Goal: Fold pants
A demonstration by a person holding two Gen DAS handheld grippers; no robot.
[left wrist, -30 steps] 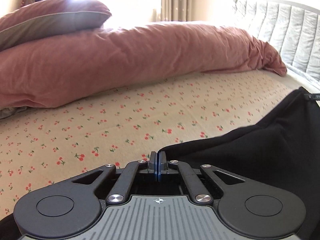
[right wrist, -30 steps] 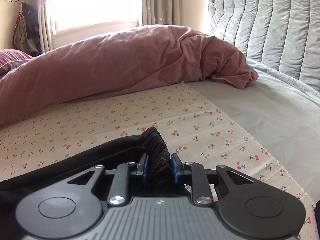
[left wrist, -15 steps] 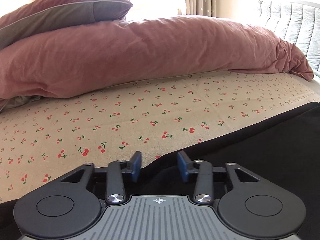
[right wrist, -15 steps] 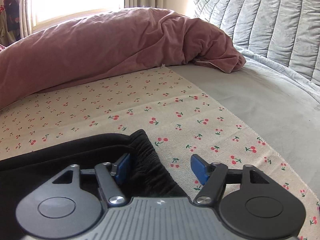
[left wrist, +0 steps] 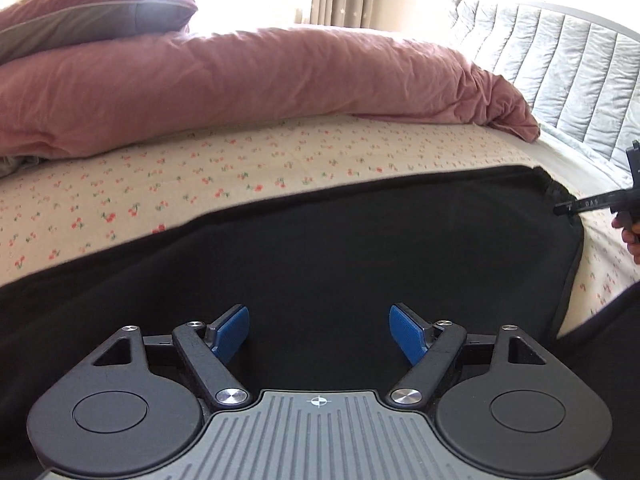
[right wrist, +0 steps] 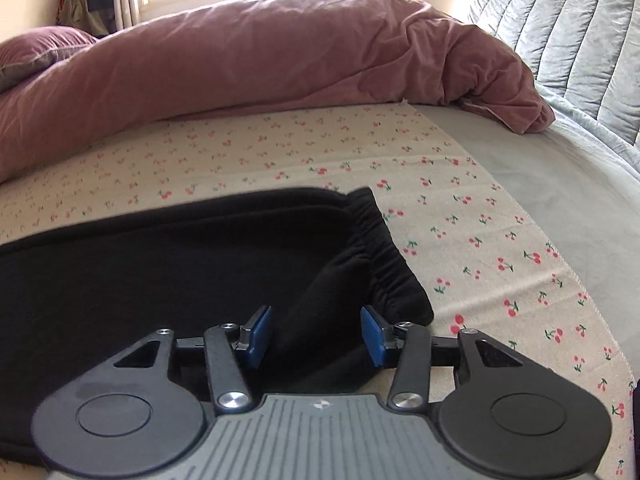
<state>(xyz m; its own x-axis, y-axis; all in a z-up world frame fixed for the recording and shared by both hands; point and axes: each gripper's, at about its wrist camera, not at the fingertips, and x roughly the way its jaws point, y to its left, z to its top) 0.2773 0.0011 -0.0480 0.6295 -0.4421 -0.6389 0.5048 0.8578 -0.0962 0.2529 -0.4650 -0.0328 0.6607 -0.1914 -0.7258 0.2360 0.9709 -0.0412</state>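
On the cherry sheet point(left wrist: 280, 160), pants point(left wrist: 340, 248) lie flat; both grippers' fingers released.

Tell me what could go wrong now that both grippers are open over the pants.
The elastic waistband looks bunched, with one flap raised, so the fold may set crooked. The left gripper hangs over plain mid-fabric of the black pants, so closing there may pinch only one layer. The right gripper straddles that raised flap.

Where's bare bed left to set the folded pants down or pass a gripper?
Free: the cherry-print sheet strip between the black pants and the pink duvet; also the sheet and grey cover right of the elastic waistband. Crowded: the near side, where pants lie under the open left gripper and right gripper.
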